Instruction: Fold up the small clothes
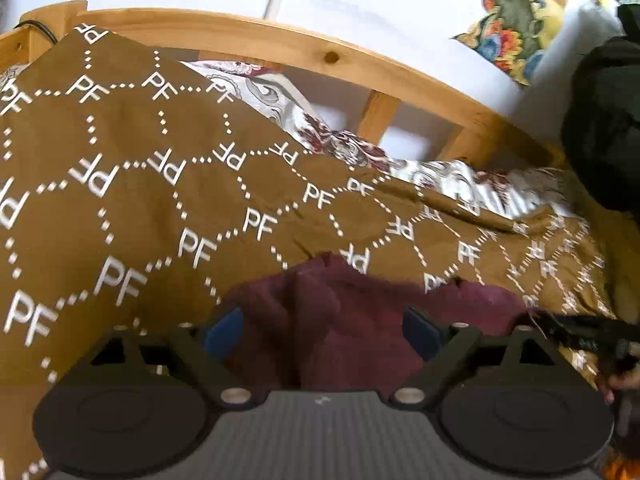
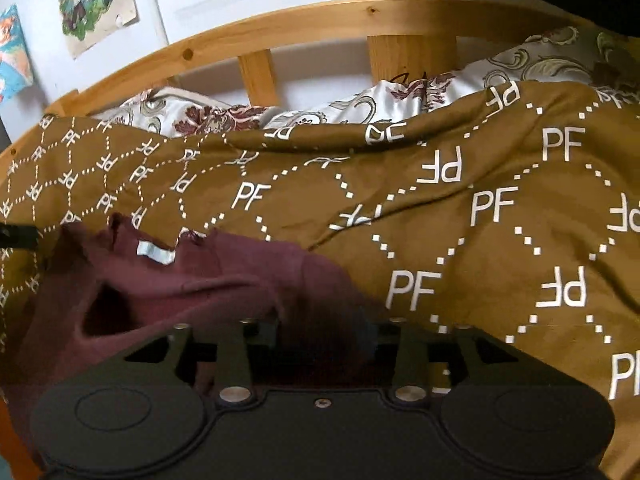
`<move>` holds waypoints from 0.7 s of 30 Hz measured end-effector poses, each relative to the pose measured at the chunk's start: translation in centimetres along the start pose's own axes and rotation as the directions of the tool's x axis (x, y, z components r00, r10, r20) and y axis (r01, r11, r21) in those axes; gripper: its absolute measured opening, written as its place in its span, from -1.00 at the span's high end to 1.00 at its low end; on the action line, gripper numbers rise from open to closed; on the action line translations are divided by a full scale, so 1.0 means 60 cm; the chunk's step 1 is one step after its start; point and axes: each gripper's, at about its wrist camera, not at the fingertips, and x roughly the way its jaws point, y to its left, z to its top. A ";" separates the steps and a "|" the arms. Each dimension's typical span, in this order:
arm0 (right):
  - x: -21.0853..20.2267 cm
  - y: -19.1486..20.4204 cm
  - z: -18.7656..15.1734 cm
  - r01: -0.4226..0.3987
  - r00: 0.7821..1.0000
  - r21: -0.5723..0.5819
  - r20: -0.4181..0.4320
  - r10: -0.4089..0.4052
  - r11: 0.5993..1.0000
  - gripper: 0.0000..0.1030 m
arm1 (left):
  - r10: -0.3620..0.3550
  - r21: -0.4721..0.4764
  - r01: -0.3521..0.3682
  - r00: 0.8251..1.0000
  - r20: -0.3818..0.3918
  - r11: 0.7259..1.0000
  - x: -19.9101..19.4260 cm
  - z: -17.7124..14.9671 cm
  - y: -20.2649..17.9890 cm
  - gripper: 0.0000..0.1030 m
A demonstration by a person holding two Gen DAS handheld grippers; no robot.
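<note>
A maroon garment (image 1: 360,320) lies crumpled on a brown blanket (image 1: 120,200) printed with white "PF" letters. My left gripper (image 1: 322,332) hovers over it with its blue pads (image 1: 224,330) far apart, pressing on nothing, the cloth loose below them. In the right wrist view the same garment (image 2: 240,272) shows a white neck label (image 2: 156,254). My right gripper (image 2: 324,336) stands partly open over the garment's right end, with a fold of cloth lying between its dark fingers. The right gripper (image 1: 592,336) also shows at the left wrist view's right edge.
A wooden bed rail (image 1: 280,40) with slats runs along the far side, before a white wall. A floral sheet (image 1: 340,140) lies between rail and blanket. A dark bundle (image 1: 600,120) sits at the right. Posters (image 2: 92,0) hang on the wall.
</note>
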 end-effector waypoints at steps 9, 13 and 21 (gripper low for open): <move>-0.028 0.084 0.027 -0.083 0.986 -0.160 0.130 0.104 0.984 -0.79 | 0.029 0.214 -0.027 1.000 -0.007 0.976 -0.074 -0.119 -0.019 -0.88; 0.006 0.174 0.051 -0.271 0.952 -0.228 0.080 0.296 0.935 -0.79 | 0.035 0.314 -0.025 0.999 -0.024 0.949 -0.075 -0.162 -0.047 -0.71; 0.121 0.347 0.098 -0.463 0.882 -0.275 -0.047 0.470 0.842 -0.33 | 0.033 0.429 0.003 0.996 -0.078 0.903 -0.066 -0.205 -0.069 0.25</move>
